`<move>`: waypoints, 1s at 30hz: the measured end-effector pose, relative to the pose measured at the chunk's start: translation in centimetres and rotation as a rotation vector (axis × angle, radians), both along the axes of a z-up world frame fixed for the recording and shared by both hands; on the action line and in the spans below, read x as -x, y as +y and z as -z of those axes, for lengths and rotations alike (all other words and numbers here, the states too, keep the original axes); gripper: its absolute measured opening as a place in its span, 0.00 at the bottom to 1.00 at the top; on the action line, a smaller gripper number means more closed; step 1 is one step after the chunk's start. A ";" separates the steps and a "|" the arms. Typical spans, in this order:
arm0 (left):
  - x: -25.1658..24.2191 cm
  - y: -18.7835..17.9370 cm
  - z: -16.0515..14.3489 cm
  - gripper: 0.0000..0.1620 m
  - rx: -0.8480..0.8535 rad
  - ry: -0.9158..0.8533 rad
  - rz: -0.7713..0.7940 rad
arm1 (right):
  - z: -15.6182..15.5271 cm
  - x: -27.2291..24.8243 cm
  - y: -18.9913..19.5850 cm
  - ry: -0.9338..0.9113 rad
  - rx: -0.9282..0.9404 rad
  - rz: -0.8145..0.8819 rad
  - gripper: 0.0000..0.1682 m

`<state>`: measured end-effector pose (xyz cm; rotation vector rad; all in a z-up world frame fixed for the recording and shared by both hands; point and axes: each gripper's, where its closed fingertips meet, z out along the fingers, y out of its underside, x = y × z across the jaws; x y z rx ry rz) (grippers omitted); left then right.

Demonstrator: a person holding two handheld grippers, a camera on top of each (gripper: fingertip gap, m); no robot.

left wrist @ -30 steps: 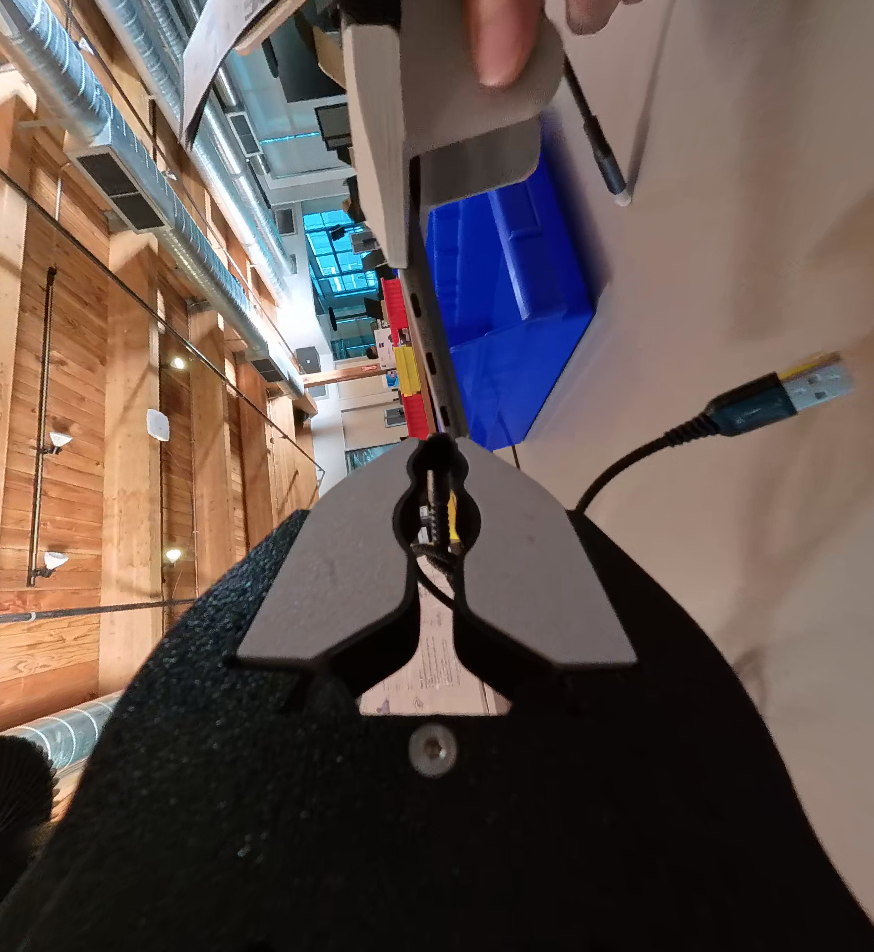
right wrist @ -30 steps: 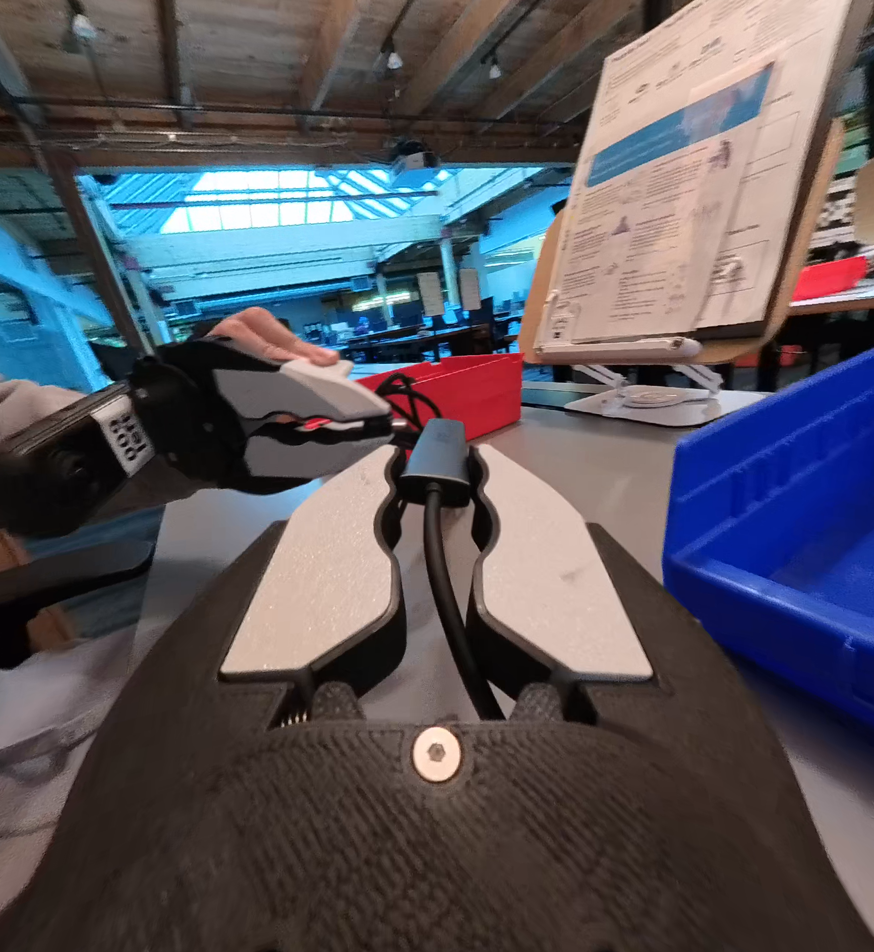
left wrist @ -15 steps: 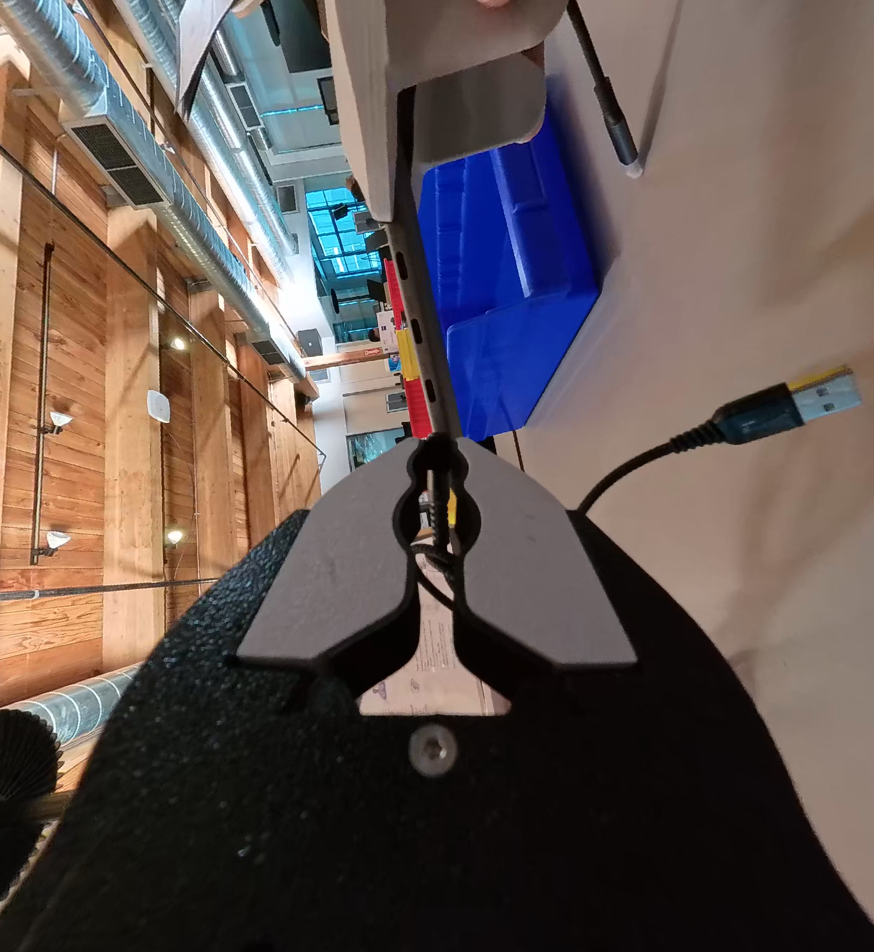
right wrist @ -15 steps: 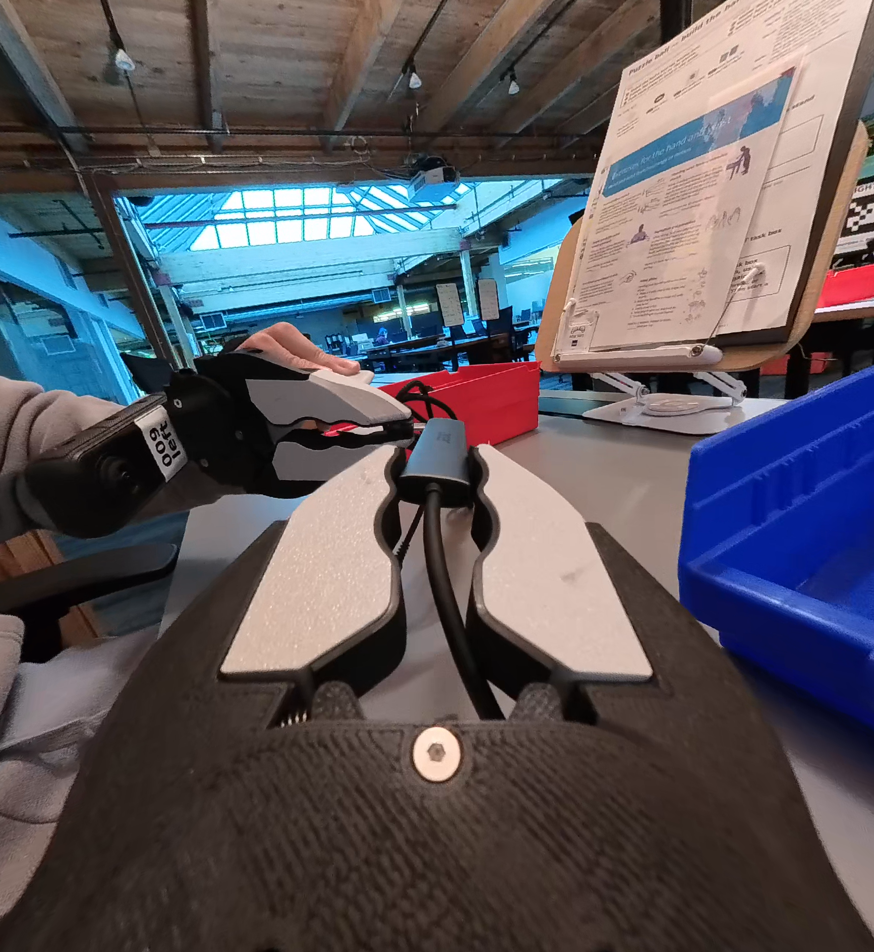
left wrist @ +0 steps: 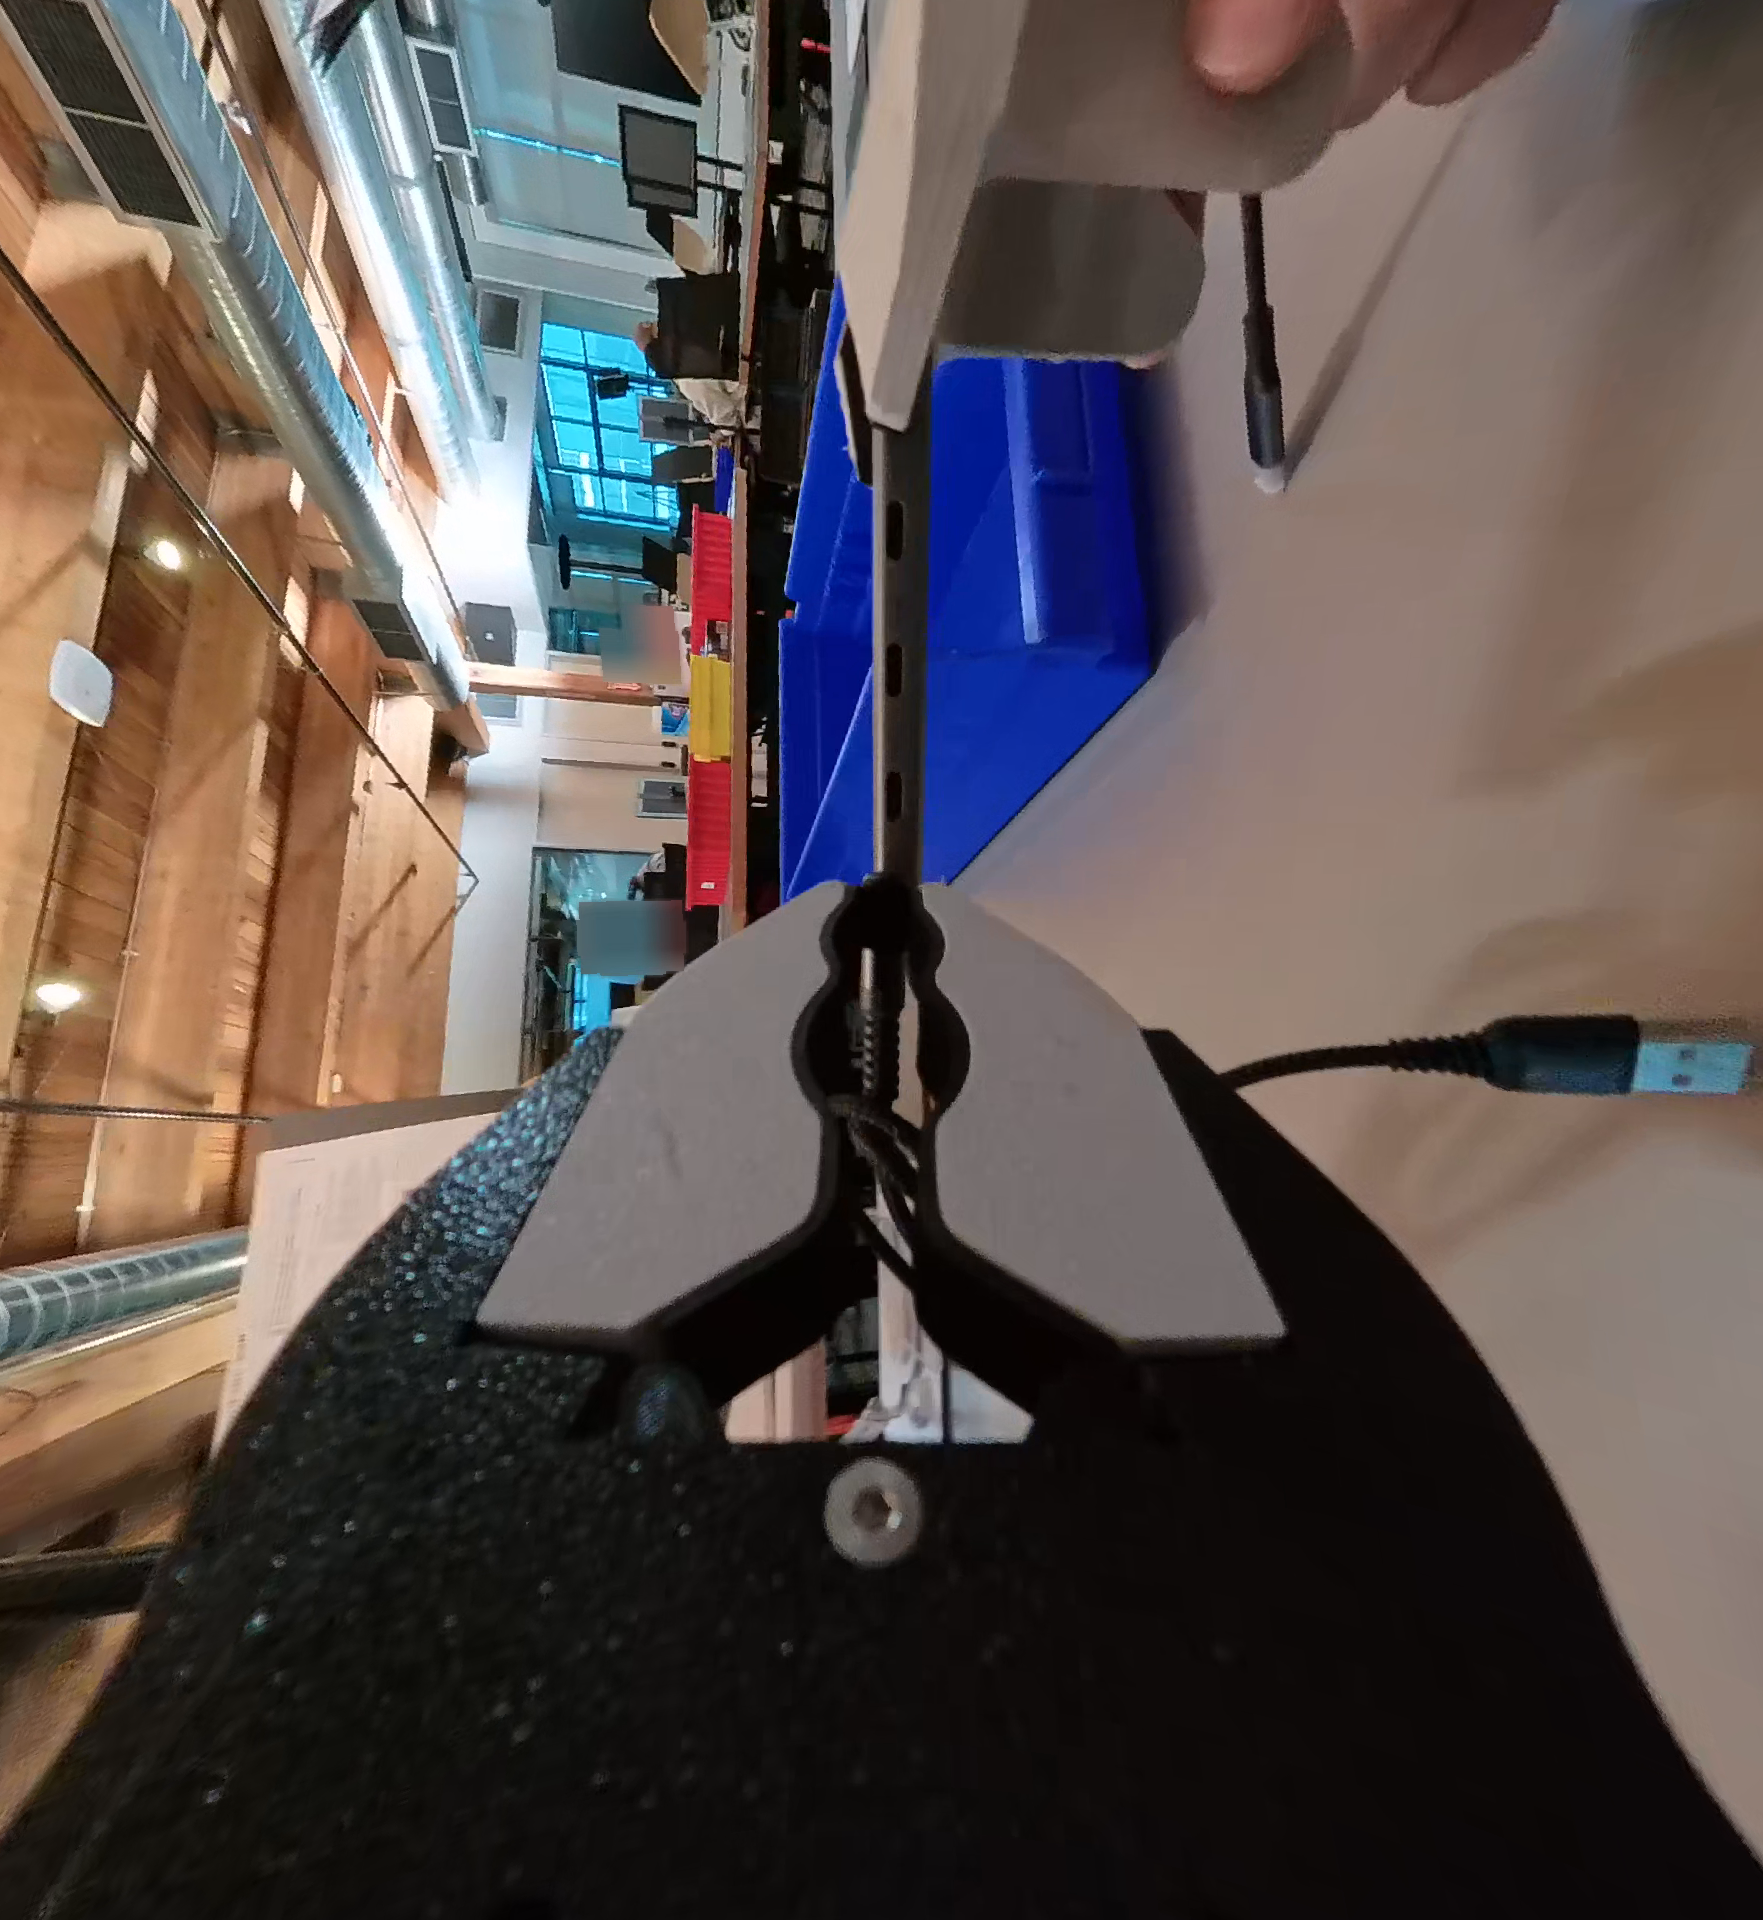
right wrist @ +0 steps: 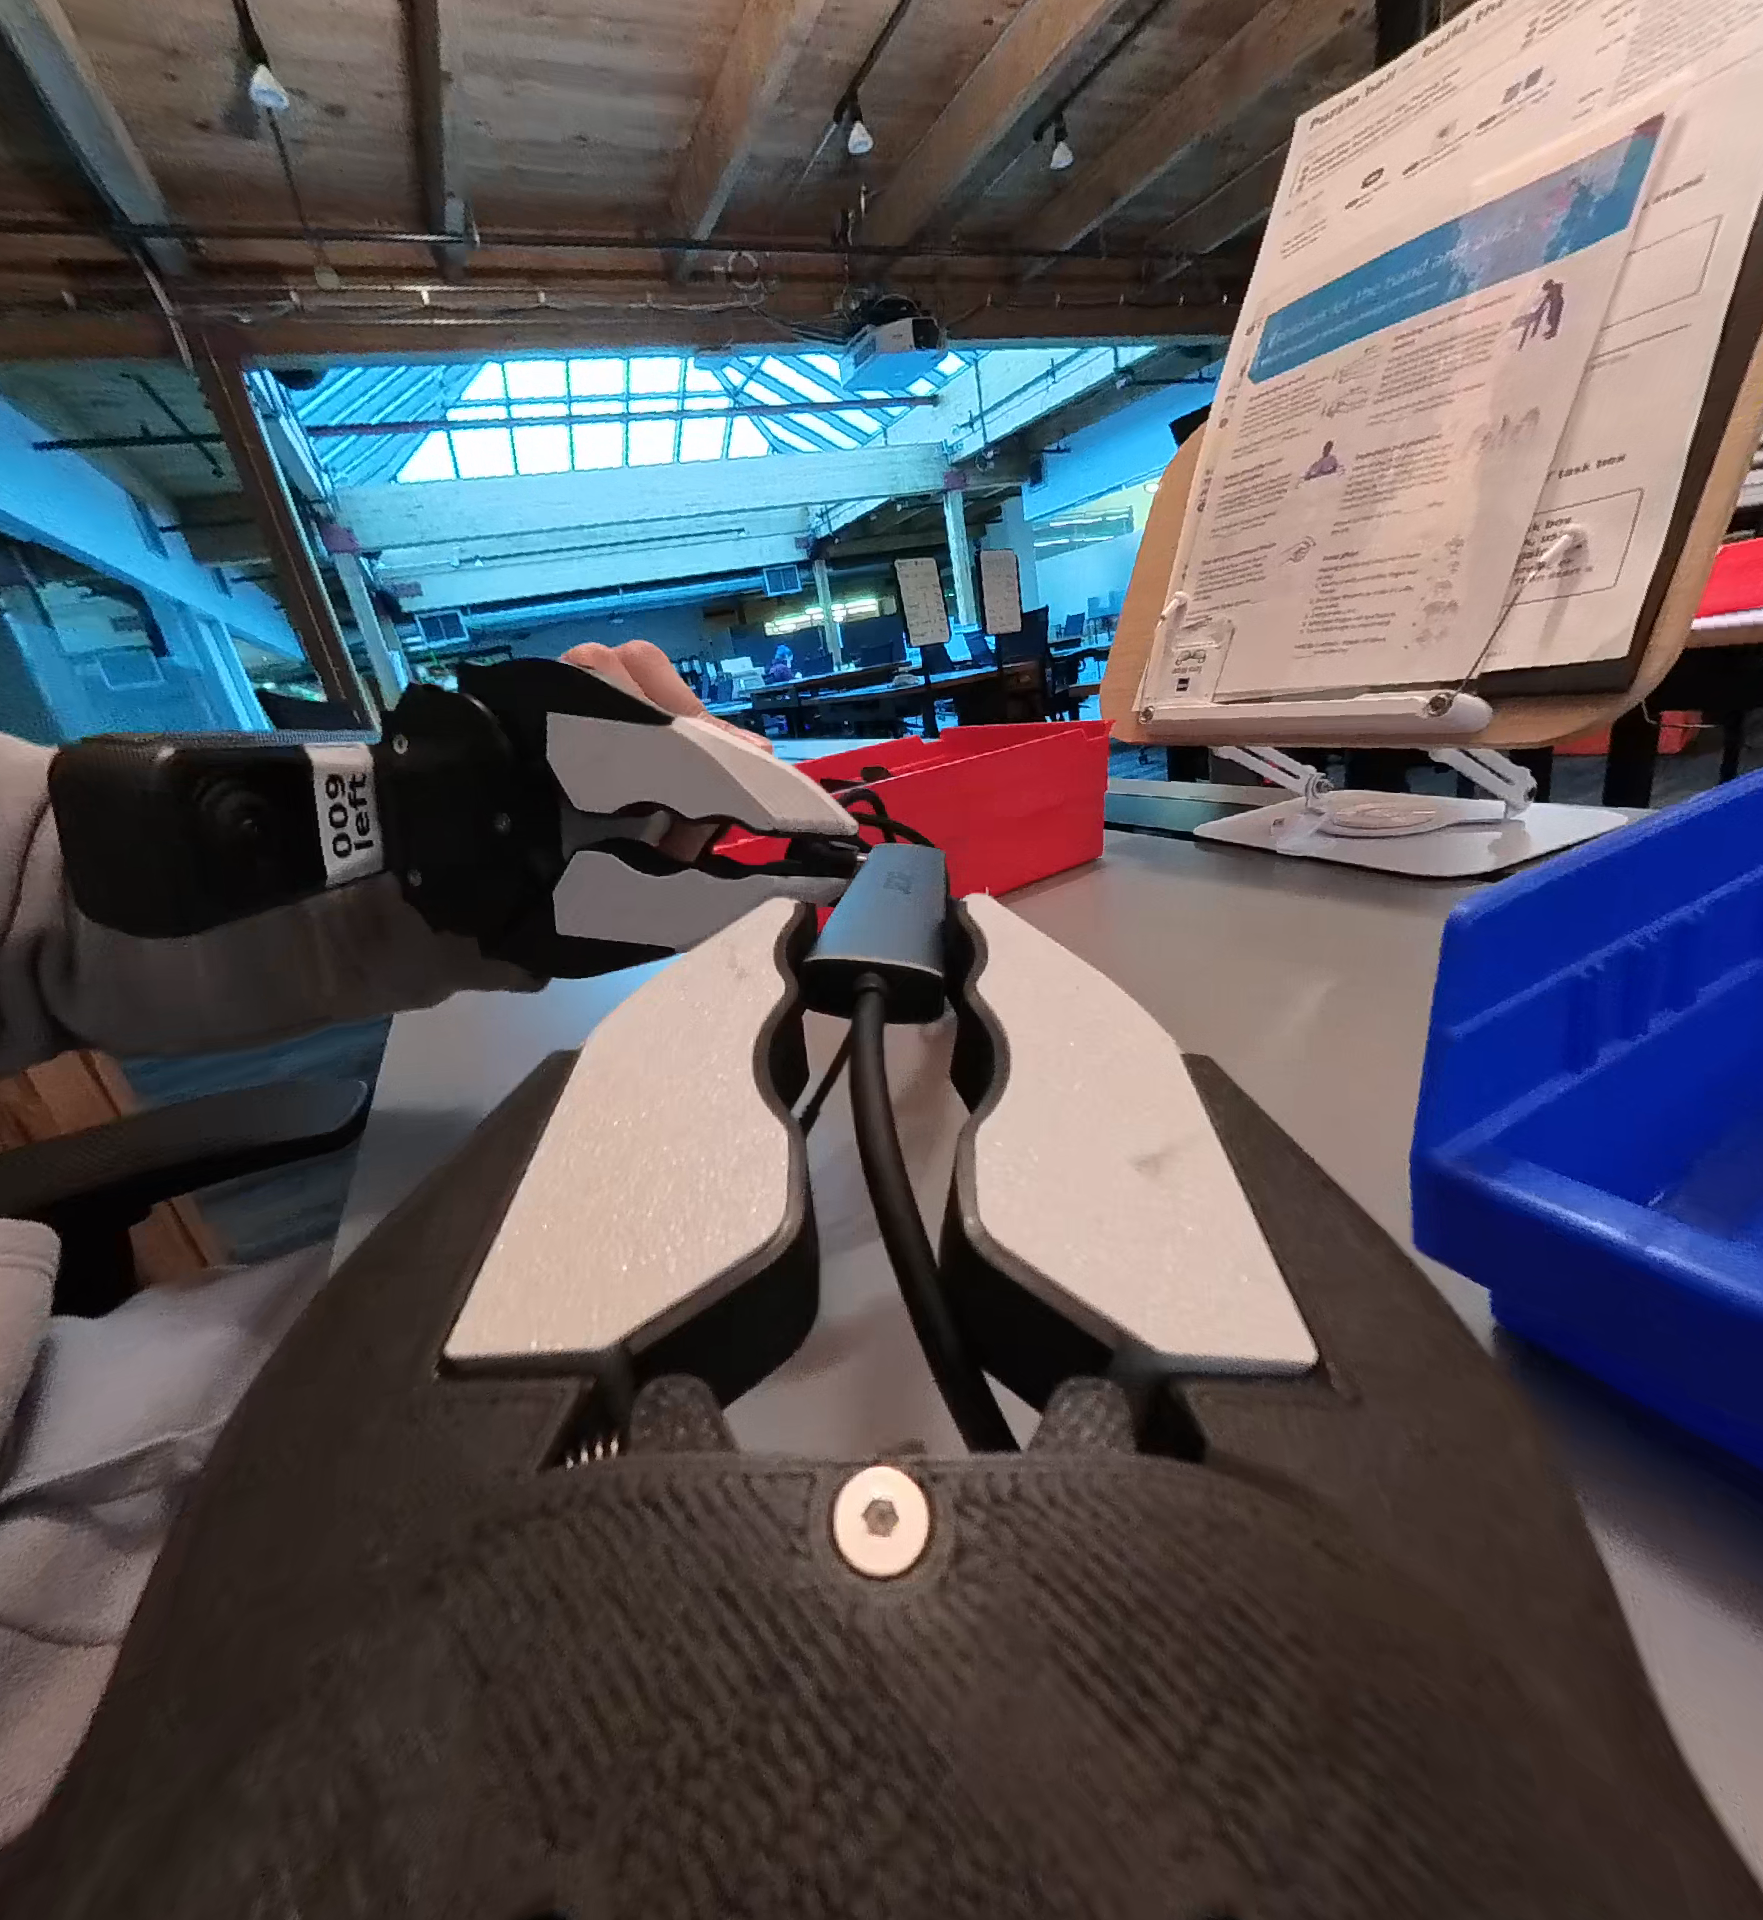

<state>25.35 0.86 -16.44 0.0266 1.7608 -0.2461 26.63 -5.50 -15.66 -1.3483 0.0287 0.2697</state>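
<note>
The right hand-held gripper [right wrist: 877, 935] is clenched on a grey USB hub [right wrist: 882, 920], while the left hand-held gripper [right wrist: 835, 847] pinches a thin black cable [left wrist: 882, 1132] at the hub's far end, above the table [right wrist: 1272, 987].

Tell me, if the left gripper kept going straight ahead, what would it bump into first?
Most likely the slim grey hub, already right at the left gripper fingertips. The right gripper clamps its far end. Beyond stands the blue bin, though depth is hard to judge.

Hub: your right gripper [right wrist: 877, 914] clamps a slim dark grey hub [right wrist: 882, 925], port edge facing left.
Cable: your left gripper [left wrist: 882, 914] apparently pinches a black cable [left wrist: 882, 1143] at the hub's edge; its USB plug [left wrist: 1625, 1055] dangles free.
</note>
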 end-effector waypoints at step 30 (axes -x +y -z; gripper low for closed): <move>5.5 -0.2 3.8 0.26 0.245 1.151 0.090 | 0.6 4.5 -0.1 -0.263 0.002 -0.185 0.14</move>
